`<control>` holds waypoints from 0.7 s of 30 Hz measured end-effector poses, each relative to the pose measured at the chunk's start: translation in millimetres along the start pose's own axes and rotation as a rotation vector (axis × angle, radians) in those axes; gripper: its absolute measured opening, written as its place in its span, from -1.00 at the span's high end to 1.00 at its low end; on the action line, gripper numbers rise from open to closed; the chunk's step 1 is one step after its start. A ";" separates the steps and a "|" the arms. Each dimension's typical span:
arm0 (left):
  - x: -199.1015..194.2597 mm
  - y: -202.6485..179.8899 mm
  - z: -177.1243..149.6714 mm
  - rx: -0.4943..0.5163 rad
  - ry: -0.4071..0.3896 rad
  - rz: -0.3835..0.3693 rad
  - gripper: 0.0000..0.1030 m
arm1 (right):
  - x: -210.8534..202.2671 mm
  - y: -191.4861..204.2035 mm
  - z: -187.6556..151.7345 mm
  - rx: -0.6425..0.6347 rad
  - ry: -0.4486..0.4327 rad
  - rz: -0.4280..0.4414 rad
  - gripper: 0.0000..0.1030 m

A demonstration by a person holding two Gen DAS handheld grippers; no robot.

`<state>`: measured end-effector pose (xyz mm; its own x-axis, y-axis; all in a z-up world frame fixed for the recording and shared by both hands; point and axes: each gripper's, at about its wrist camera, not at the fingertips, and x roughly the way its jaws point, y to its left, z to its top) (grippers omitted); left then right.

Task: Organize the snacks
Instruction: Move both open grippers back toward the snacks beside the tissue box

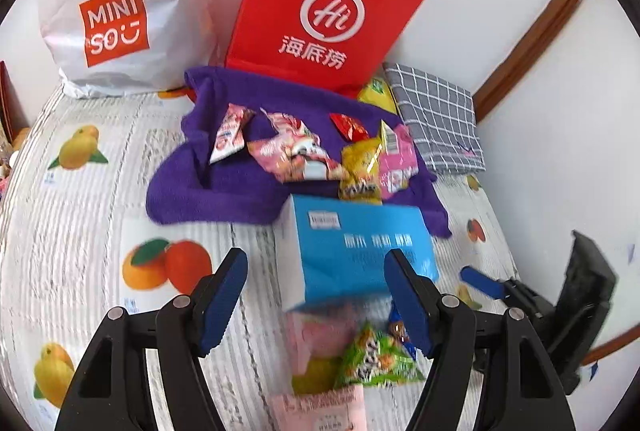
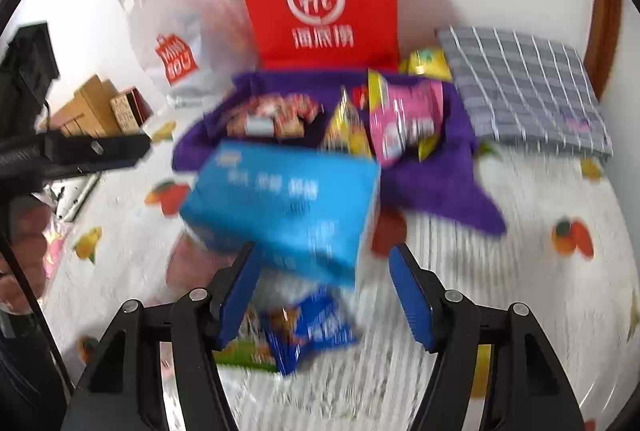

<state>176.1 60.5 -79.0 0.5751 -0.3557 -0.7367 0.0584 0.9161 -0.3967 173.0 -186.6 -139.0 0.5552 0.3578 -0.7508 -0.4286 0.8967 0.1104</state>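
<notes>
Now | left gripper (image 1: 316, 295) fingers spread | blue box (image 1: 360, 251) edge between | purple cloth (image 1: 208, 191) behind

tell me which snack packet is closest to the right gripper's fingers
The blue snack packet, lying on the tablecloth right between the open right gripper fingers, below the blue box. The other packets sit farther back on the purple towel.

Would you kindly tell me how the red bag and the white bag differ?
The red bag is stiff, flat-sided paper; the white bag is soft and crumpled. The red bag has white cord handles showing; none show on the white bag. The red bag stands behind the purple cloth; the white bag sits to its left. Both stand against the wall.
</notes>
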 end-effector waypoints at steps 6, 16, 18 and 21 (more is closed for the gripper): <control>-0.1 0.6 -21.0 -0.001 0.023 -0.018 -0.34 | 14.7 1.0 -34.3 0.000 0.071 0.005 -0.22; -6.3 3.8 -40.2 0.036 0.022 0.001 -0.34 | 17.9 22.7 -52.2 -0.125 0.082 -0.054 -0.22; -7.0 4.1 -42.2 0.039 0.022 0.000 -0.34 | 21.6 22.7 -51.5 -0.130 0.087 -0.065 -0.22; -7.6 4.6 -45.0 0.039 0.022 -0.002 -0.34 | 30.6 20.5 -47.9 -0.127 0.106 -0.066 -0.22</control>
<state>135.2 59.1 -99.9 0.5568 -0.3607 -0.7483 0.0912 0.9219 -0.3765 147.1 -169.7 -191.0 0.5099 0.2641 -0.8187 -0.4840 0.8749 -0.0192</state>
